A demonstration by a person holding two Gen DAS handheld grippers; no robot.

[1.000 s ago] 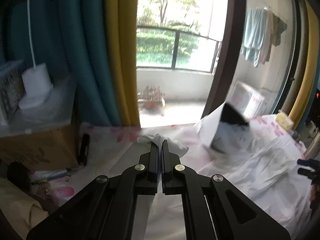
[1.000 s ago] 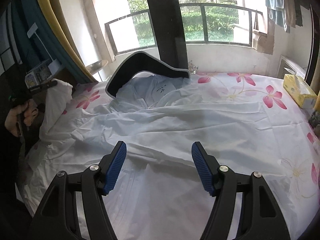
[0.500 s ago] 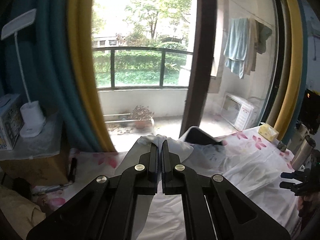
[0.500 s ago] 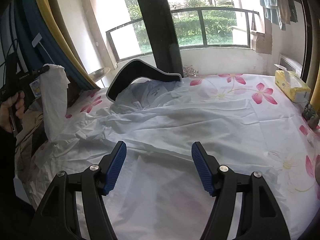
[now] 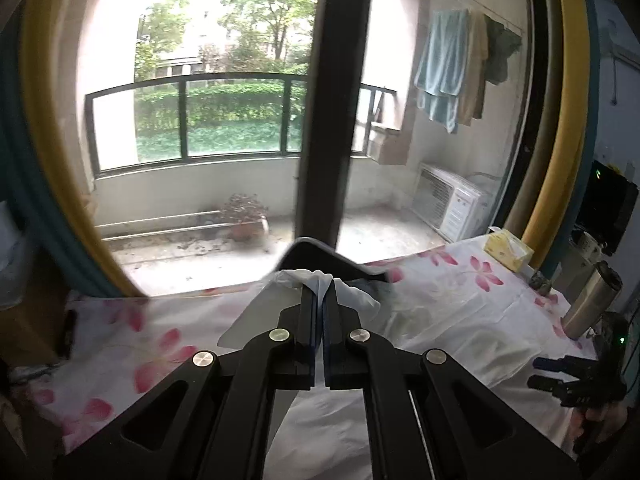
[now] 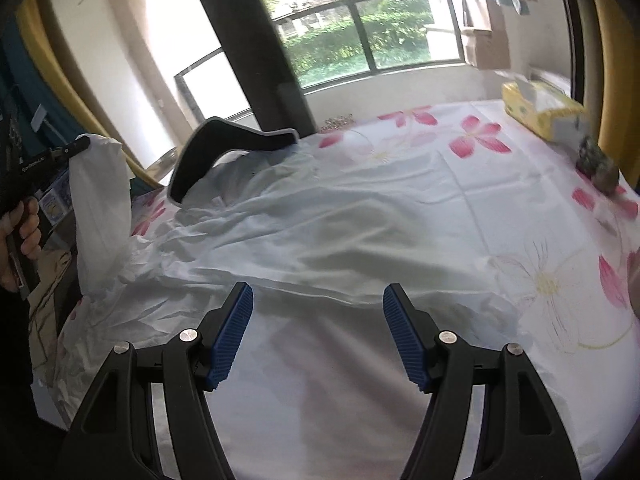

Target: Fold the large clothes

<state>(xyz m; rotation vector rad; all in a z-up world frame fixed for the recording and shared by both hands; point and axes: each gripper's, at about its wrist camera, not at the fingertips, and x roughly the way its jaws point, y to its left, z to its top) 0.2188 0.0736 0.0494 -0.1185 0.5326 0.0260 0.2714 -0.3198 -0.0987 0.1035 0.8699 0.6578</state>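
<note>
A large white garment lies spread over a flowered bed sheet. Its dark-lined collar part stands up at the far side. In the left wrist view my left gripper is shut on a bunched edge of the garment, held up above the bed. The right wrist view shows that same gripper at the far left, with the lifted cloth hanging from it. My right gripper is open just above the near part of the garment, nothing between its blue pads.
A yellow tissue pack and a small dark object sit at the bed's right side. A steel flask stands beyond the right edge. A dark window post, yellow and teal curtains and clutter on the left border the bed.
My left gripper has carried the pinched cloth up and sideways; its view swung from the curtains to the window. The right gripper shifted and rolled slightly, still open.
</note>
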